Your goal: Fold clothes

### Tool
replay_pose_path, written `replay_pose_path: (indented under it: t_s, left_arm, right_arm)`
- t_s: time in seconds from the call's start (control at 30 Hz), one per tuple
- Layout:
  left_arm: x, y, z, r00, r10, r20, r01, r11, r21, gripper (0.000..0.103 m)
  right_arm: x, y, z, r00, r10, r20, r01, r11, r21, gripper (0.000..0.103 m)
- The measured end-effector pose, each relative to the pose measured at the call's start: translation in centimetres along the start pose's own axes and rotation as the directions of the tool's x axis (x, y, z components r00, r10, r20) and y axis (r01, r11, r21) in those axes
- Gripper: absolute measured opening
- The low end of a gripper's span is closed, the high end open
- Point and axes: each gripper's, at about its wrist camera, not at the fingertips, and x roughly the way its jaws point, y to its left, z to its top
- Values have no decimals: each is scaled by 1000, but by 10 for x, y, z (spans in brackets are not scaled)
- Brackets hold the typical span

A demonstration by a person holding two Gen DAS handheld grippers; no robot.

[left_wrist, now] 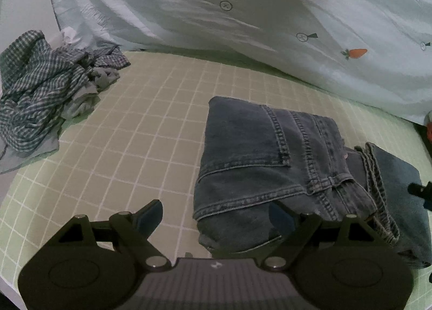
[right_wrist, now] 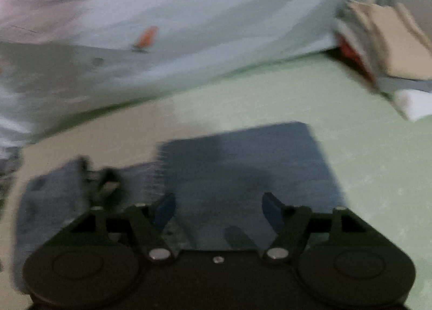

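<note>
Folded blue jeans [left_wrist: 270, 164] lie on the green grid-pattern sheet [left_wrist: 135, 148], back pocket up. My left gripper [left_wrist: 216, 216] is open and empty, its right finger over the jeans' near edge, its left finger over the sheet. The right wrist view is motion-blurred. My right gripper [right_wrist: 218, 208] is open and empty just above the jeans [right_wrist: 243, 164]. A dark part of the right gripper [left_wrist: 421, 191] shows at the right edge of the left wrist view.
A crumpled blue checked garment pile [left_wrist: 40, 91] lies at the far left. A pale quilt with carrot print [left_wrist: 243, 13] lies bunched along the back. A stack of folded beige, grey and white cloth [right_wrist: 388, 48] sits at the far right.
</note>
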Motion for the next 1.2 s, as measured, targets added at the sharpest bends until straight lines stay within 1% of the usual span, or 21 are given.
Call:
replay_pose_path:
  t_s: [0.07,0.13,0.23,0.3,0.4,0.5,0.63,0.7,0.77,0.8,0.9,0.97,1.03,1.07,1.1,1.13,1.17,1.2]
  left_arm:
    - [1,0,2,1000,2,3,-2,1000,7,86]
    - [2,1,3,1000,3,5,-3,1000,14,87]
    - [6,3,7,1000,6,1,-6,1000,21,87]
    - [10,7,10,1000,7,-2,-7,1000,18,87]
    - [19,14,16,1000,0,-13,0,1000,8,87]
    - [31,20,23,999,-20,-29,20,1000,5,87]
    - [50,24,32,996,-62,-58,63,998,6,89]
    - [61,25,36,992,-99,-76,99,995,-6,91]
    - [72,26,40,985,-141,-96,140,990,-21,91]
    - [79,26,42,979,-169,-114,166,986,-34,91]
    - [95,31,48,955,-252,-158,240,966,-95,91]
    - [106,34,51,938,-296,-179,273,951,-146,91]
    - [114,36,54,923,-332,-194,302,938,-171,91]
    - [117,37,55,915,-349,-201,316,931,-182,89]
    - [121,37,56,907,-366,-208,329,924,-192,81]
    - [123,39,57,898,-386,-211,345,915,-210,71]
    - [125,41,57,888,-408,-212,360,904,-230,58]
    - [124,41,58,884,-418,-210,368,898,-240,50]
  right_arm:
    - [10,-5,-3,997,-70,-29,70,998,-1,73]
    - [22,-7,-11,993,-91,-72,90,996,-25,73]
    - [30,7,-26,990,-74,-121,65,995,-74,75]
    - [31,26,-33,992,-38,-122,24,993,-112,78]
    - [28,54,-37,990,18,-139,-43,983,-179,79]
    - [27,65,-35,981,70,-180,-103,978,-182,80]
    - [17,63,-29,985,65,-159,-84,990,-116,83]
    - [11,60,-27,988,61,-144,-74,994,-86,85]
    - [9,56,-24,989,50,-138,-58,997,-53,85]
    - [8,54,-23,990,44,-136,-50,998,-37,86]
    - [6,46,-22,989,22,-143,-22,1000,5,86]
    - [7,42,-24,987,-3,-161,7,1000,25,86]
    - [8,37,-26,985,-18,-173,28,998,52,86]
    - [9,34,-27,984,-23,-178,36,997,68,86]
    - [9,31,-28,983,-27,-182,43,996,84,86]
    - [9,28,-28,983,-30,-181,48,994,97,86]
    - [9,25,-28,983,-32,-180,53,993,110,86]
    - [8,22,-28,983,-35,-179,57,991,123,86]
